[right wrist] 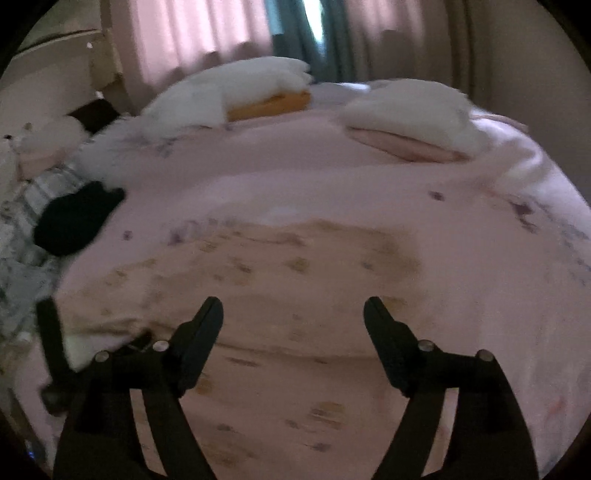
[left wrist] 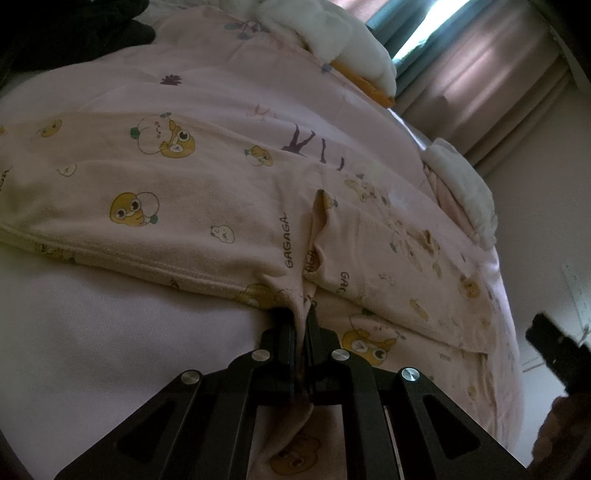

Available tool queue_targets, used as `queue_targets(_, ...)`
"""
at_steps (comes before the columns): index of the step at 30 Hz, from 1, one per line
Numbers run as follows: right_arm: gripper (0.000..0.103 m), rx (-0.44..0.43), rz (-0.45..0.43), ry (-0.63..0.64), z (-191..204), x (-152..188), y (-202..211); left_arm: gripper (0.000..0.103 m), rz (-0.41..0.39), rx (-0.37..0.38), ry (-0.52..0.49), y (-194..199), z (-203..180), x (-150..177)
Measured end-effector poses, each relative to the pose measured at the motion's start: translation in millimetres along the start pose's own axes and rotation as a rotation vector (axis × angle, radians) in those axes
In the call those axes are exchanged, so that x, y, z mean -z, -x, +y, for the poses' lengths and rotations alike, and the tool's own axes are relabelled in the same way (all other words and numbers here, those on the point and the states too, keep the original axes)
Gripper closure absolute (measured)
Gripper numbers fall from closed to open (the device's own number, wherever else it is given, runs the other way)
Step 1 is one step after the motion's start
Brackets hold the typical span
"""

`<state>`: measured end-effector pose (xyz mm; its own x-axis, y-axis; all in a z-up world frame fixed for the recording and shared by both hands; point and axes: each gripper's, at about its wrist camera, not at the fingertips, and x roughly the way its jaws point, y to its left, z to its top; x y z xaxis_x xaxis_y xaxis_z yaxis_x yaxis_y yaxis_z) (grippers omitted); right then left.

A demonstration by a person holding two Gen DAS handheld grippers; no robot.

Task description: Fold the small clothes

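A small cream garment point(left wrist: 192, 206) printed with yellow cartoon faces lies spread on the pink bed sheet point(left wrist: 110, 350). My left gripper point(left wrist: 301, 314) is shut on a pinch of its hem at the near edge; cloth hangs down between the jaws. In the right wrist view the same garment point(right wrist: 295, 273) is blurred, lying flat under and ahead of my right gripper point(right wrist: 293, 310), which is open and empty just above the cloth. The left gripper's arm point(right wrist: 55, 350) shows at the left edge of that view.
White pillows point(right wrist: 229, 92) over an orange one, and a second white pillow point(right wrist: 406, 110), lie at the far end of the bed. A black garment point(right wrist: 77, 218) lies at the left. Striped cloth point(right wrist: 29, 206) is heaped at the left edge. Curtains point(right wrist: 192, 33) hang behind.
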<state>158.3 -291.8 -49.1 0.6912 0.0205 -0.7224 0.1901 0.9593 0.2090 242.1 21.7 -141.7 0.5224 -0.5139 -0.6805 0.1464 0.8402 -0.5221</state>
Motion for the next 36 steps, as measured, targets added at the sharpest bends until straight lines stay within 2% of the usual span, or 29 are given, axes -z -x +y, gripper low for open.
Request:
queue_targets(5,0.024,0.037,0.05,-0.07,-35,12,-13,0.095,0.001,0.003,-0.001,2,3,-1)
queue_targets(9,0.024,0.077,0.098,-0.072,-49,25,-31,0.095,0.002,0.015,0.009,1,8,-2)
queue_targets(17,0.02,0.085,0.106,-0.039,-73,34,-37,0.095,0.004,0.008,-0.002,1,7,-3)
queue_targets(22,0.014,0.029,0.104,-0.122,-91,49,-50,0.095,0.004,0.009,-0.002,1,7,-3)
queue_targets(24,0.007,0.004,0.086,-0.122,-91,51,-48,0.095,0.004,0.01,0.0,1,7,-3)
queue_targets(27,0.0,-0.007,0.106,-0.103,-86,51,-51,0.095,0.006,0.017,0.007,1,7,-3)
queue_targets(32,0.0,0.065,0.131,-0.033,-73,50,-58,0.095,0.006,0.019,0.009,0,7,-3)
queue_targets(36,0.0,0.058,0.129,-0.041,-76,50,-58,0.095,0.006,0.033,0.021,0,9,-3)
